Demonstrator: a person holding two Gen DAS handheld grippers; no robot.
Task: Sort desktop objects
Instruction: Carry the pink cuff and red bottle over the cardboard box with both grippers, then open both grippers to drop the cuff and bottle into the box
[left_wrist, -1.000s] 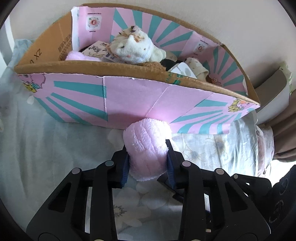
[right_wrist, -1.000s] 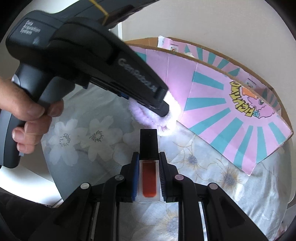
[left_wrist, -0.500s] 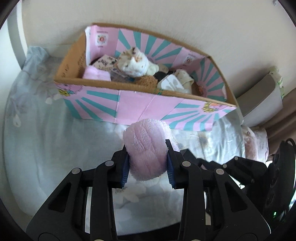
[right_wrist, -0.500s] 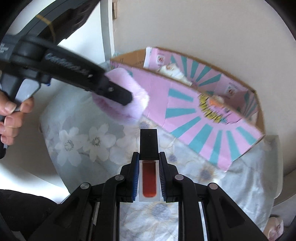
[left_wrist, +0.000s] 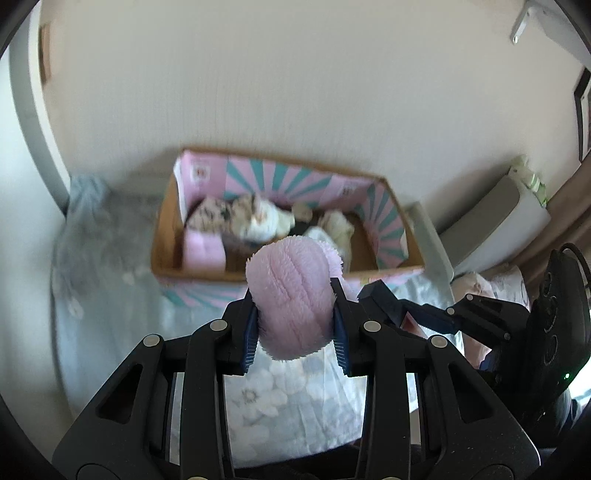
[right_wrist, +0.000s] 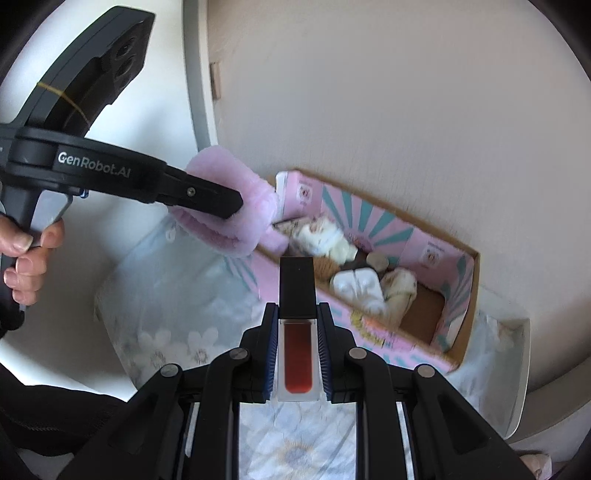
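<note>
My left gripper (left_wrist: 295, 310) is shut on a fluffy pink plush piece (left_wrist: 293, 291) and holds it high above the near wall of the pink and teal cardboard box (left_wrist: 391, 210). In the right wrist view the same plush (right_wrist: 236, 218) hangs by the box's left end (right_wrist: 295, 192). My right gripper (right_wrist: 297, 332) is shut on a clear lip gloss tube with red liquid and a black cap (right_wrist: 297, 354), held above the table in front of the box. The box holds a plush toy (left_wrist: 255, 218), a pink block (left_wrist: 203, 251), socks and a white case (right_wrist: 356, 288).
A floral cloth (left_wrist: 110, 332) covers the table. The box stands against the cream wall (left_wrist: 295, 92). A grey and white device (left_wrist: 506, 214) sits at the right. The right gripper's body (left_wrist: 480, 321) shows at the lower right of the left wrist view.
Both grippers have risen and pulled back from the box, each still holding its object. The box interior has come into view from above. The plush now hangs over the box's near edge.
</note>
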